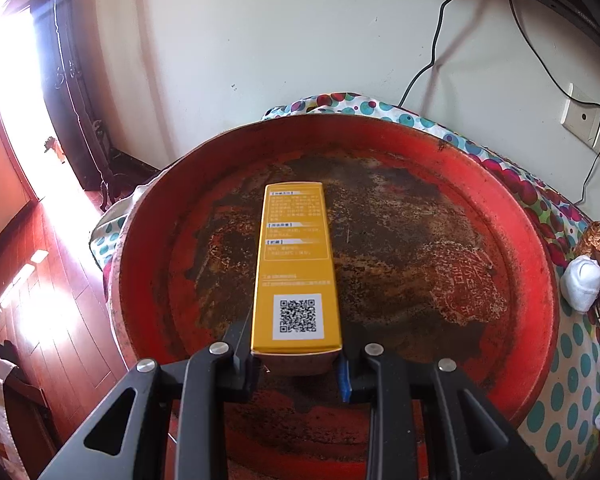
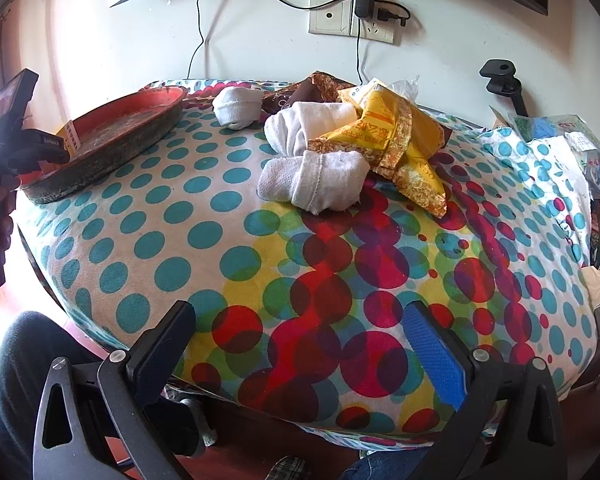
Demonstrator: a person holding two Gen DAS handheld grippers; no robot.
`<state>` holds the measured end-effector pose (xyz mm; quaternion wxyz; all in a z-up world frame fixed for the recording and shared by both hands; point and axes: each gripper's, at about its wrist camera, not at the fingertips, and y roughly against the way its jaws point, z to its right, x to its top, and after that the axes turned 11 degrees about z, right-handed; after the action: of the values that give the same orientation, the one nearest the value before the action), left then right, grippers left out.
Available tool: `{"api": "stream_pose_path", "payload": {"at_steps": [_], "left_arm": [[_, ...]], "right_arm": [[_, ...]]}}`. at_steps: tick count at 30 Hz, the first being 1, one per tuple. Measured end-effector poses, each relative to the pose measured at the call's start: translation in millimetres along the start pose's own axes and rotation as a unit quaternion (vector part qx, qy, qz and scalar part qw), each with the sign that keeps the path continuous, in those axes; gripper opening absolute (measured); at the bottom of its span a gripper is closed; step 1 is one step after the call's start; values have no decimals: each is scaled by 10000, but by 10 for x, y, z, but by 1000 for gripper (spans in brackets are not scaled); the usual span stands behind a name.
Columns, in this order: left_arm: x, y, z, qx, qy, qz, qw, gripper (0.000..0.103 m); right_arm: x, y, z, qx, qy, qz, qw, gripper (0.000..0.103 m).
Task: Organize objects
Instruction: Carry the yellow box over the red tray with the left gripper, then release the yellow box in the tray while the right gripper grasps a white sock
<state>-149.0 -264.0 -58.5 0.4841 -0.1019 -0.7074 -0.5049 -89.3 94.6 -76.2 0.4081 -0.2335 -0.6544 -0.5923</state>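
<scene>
The left gripper (image 1: 298,364) was clenched on a yellow box (image 1: 296,268), holding it over the red tray (image 1: 536,280), which otherwise looked bare. The right gripper (image 2: 300,356) hung released. Beside the tray, rolled socks (image 2: 312,184) and snack packets (image 2: 384,132) apparently remained unsorted.

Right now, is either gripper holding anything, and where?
Left gripper clamps the yellow box by its near end, over the red tray. Right gripper is open, empty.

Off-white wall (image 1: 300,40) with socket plate (image 2: 352,18), plugged adapter and black cables. Red-brown wood floor (image 1: 40,280). Strong glare from bright opening (image 1: 4,60) at left.
</scene>
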Motion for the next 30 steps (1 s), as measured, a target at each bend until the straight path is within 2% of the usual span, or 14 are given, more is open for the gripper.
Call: {"api": "stream_pose_path", "payload": {"at_steps": [5, 7, 8, 9, 11, 14, 18, 20, 25, 26, 28, 30], "left_arm": [[-21, -38, -8, -27, 32, -34, 10000, 31], [-16, -39, 8, -34, 15, -41, 10000, 36], [-9, -25, 8, -24, 27, -55, 10000, 44], [-3, 8, -2, -124, 97, -9, 9999, 60], [-16, 114, 4, -200, 110, 99, 9997, 83], [-98, 430, 19, -384, 0, 371, 9986, 83], [-283, 849, 43, -615, -178, 708, 9954, 83], [-371, 926, 92, -766, -296, 738, 9939, 83], [-480, 981, 277, -959, -603, 788, 9904, 83], [-491, 1012, 307, -985, -671, 850, 9892, 83], [-504, 1075, 344, -1028, -719, 988, 9872, 83], [-528, 1106, 338, -1169, -646, 971, 9863, 83]], "right_arm": [[24, -9, 9, -35, 5, 16, 10000, 103], [64, -16, 28, -102, -33, 54, 9999, 103], [92, -13, 41, -129, -64, 98, 9998, 103], [120, -2, 60, -168, -105, 186, 9996, 103], [186, -51, 95, -267, -167, 186, 9993, 103], [265, -184, 145, -252, -313, 5, 9992, 103], [349, -261, 122, -411, -265, 100, 9988, 103], [395, -312, 129, -573, -313, 133, 9978, 103], [541, -546, 141, -171, -771, -91, 9968, 101], [564, -588, 123, -228, -731, -103, 9970, 99], [592, -683, 93, -291, -669, -189, 9972, 87], [591, -758, 60, -377, -590, -234, 9973, 69]]}}
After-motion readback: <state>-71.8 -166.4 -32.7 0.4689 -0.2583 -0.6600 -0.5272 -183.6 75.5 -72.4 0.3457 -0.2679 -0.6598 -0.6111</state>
